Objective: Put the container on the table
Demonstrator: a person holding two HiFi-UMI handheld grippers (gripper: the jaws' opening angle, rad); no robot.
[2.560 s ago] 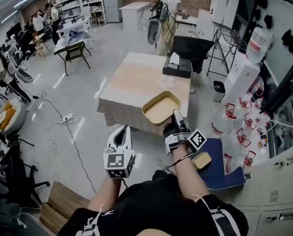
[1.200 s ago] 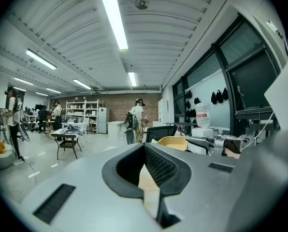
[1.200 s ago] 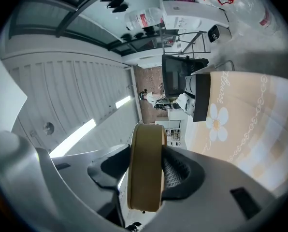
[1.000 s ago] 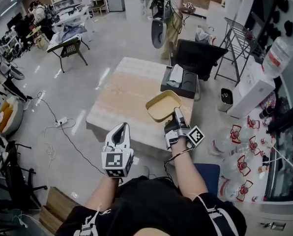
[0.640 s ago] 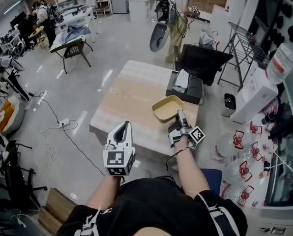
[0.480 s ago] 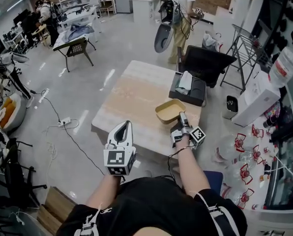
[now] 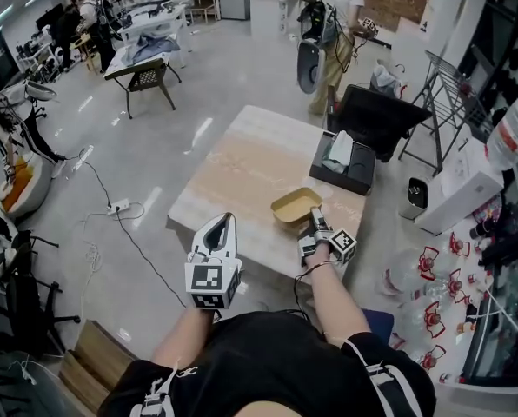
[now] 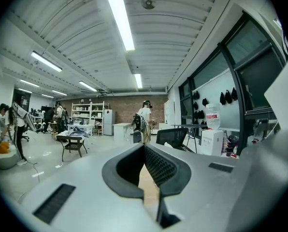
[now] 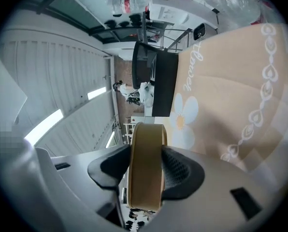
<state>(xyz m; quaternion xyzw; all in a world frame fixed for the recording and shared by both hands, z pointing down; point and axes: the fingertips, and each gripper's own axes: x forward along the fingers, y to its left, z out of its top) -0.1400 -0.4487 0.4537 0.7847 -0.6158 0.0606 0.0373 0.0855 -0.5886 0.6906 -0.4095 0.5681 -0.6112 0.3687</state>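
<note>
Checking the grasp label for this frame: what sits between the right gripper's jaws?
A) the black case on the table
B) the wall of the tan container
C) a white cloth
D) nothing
B: the right gripper view shows the right gripper with both jaws pressed against the wall of the tan container.

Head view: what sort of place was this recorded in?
Probably an open workshop or lab: a bare glossy floor, metal shelving against a brick wall, and other people among work tables.
</note>
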